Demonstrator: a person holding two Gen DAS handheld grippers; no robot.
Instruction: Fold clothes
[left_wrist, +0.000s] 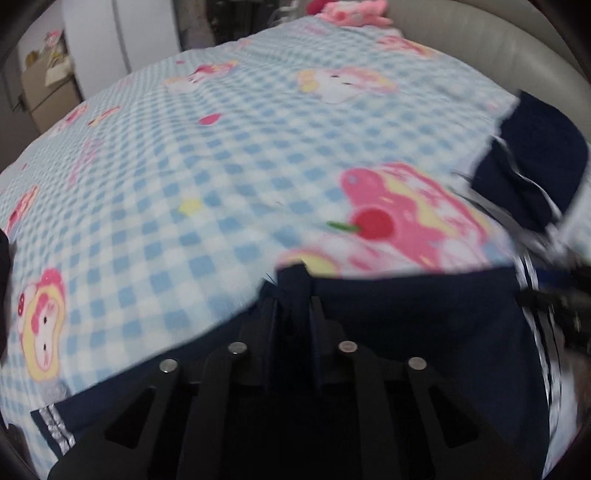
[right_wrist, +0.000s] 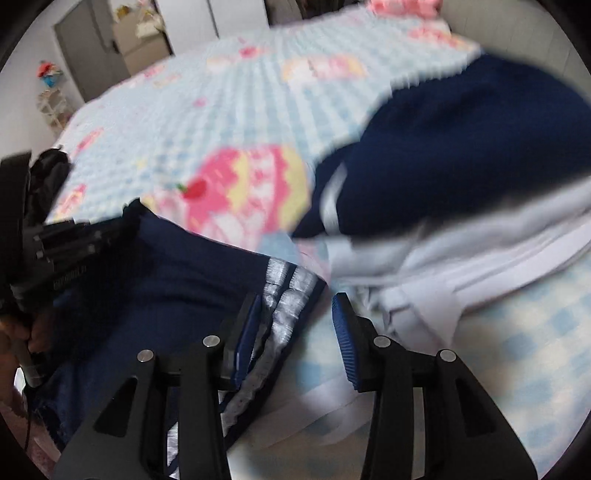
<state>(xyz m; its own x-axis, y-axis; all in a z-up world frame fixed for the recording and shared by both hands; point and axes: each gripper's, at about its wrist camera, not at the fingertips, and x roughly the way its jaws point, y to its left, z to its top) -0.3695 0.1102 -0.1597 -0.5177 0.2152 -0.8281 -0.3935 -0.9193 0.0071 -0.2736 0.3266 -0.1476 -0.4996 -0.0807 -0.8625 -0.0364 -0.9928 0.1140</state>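
Checkered blanket (left_wrist: 229, 155) underneath, left tongs (left_wrist: 295, 295) pinching navy garment (left_wrist: 424, 325), right tongs (right_wrist: 295, 314) spread.

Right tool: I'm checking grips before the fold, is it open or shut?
Open. The right tool has its blue pads apart, with the navy garment's silver-striped edge lying between them, unclamped.

You see navy shorts (left_wrist: 424, 325) with silver-white stripes, on a blue-and-white checked blanket (left_wrist: 221, 155) printed with pink cartoons.

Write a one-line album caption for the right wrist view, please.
Open right gripper straddling the silver-striped edge of a navy garment on a blue checked cartoon blanket.
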